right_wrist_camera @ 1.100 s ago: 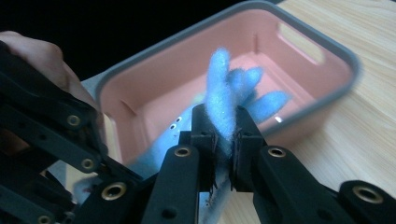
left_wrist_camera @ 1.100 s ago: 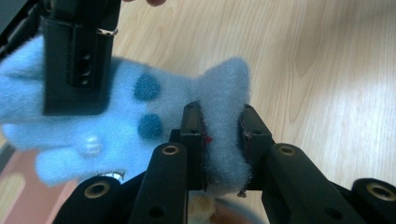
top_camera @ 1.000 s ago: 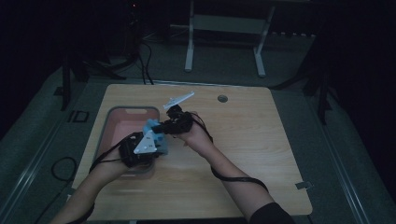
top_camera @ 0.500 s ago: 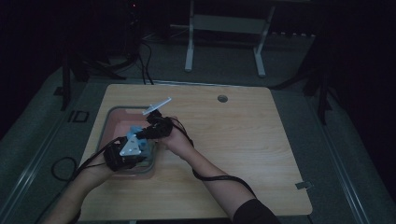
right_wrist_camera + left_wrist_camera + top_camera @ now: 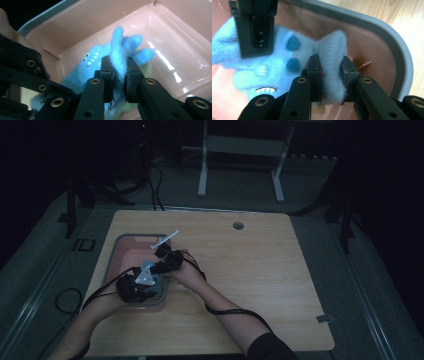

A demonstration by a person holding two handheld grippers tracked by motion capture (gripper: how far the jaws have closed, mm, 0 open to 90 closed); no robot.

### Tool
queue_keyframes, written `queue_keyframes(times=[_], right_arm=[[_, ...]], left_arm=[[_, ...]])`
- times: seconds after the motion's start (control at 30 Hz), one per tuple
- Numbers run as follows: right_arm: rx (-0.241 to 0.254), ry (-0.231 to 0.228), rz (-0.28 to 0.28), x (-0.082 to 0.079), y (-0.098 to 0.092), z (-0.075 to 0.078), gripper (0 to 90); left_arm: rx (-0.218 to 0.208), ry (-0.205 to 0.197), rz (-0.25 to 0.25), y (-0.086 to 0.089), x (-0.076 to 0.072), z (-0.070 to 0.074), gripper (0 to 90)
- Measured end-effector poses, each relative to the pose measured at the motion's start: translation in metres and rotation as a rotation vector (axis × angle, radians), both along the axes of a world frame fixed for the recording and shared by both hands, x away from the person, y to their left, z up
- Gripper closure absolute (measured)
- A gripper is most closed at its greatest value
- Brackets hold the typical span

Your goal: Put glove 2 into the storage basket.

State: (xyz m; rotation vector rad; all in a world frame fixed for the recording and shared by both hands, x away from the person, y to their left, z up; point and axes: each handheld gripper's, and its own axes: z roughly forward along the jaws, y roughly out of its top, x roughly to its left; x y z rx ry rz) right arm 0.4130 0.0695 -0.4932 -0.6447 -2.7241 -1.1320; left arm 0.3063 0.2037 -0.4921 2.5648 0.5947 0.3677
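Both grippers' fingers (image 5: 314,72) are clamping a blue plush toy (image 5: 262,65); it is lying inside a pink tub (image 5: 120,257); a wooden table (image 5: 260,270) is bearing it in a dark room.

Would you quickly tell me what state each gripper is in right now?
Left gripper: closed on a fuzzy flap of the blue plush monster.
Right gripper: closed on another blue flap of the same toy, over the pink bin.
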Motion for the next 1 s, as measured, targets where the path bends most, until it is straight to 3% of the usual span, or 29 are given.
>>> queue_keyframes(times=[0.13, 0.27, 0.4, 0.53, 0.6, 0.7, 0.83, 1.0], right_arm=[[-0.006, -0.003, -0.009, 0.002, 0.0, -0.002, 74.3], [0.006, -0.011, -0.019, 0.004, -0.002, 0.0, 56.0], [0.038, -0.026, -0.029, 0.007, -0.008, 0.006, 43.7], [0.081, -0.026, -0.033, 0.008, -0.016, 0.016, 31.3], [0.106, -0.023, -0.013, 0.007, -0.021, 0.022, 25.8], [0.143, -0.028, 0.007, 0.003, -0.03, 0.03, 17.9], [0.159, -0.034, 0.029, -0.001, -0.042, 0.034, 15.6], [0.151, -0.07, 0.015, -0.004, -0.061, 0.036, 15.5]], left_arm=[[0.002, 0.017, 0.006, 0.0, 0.002, 0.0, 70.4], [-0.013, 0.011, 0.033, 0.002, 0.002, 0.001, 58.4], [-0.062, -0.011, 0.102, 0.006, 0.002, 0.005, 36.9], [-0.119, 0.007, 0.137, 0.008, 0.001, 0.011, 16.0], [-0.122, -0.013, 0.156, 0.008, 0.0, 0.015, 12.4], [-0.165, -0.032, 0.173, 0.007, 0.0, 0.022, 5.3], [-0.219, -0.104, 0.185, 0.001, -0.003, 0.031, 2.5], [-0.27, -0.149, 0.171, -0.014, -0.007, 0.038, 2.5]])
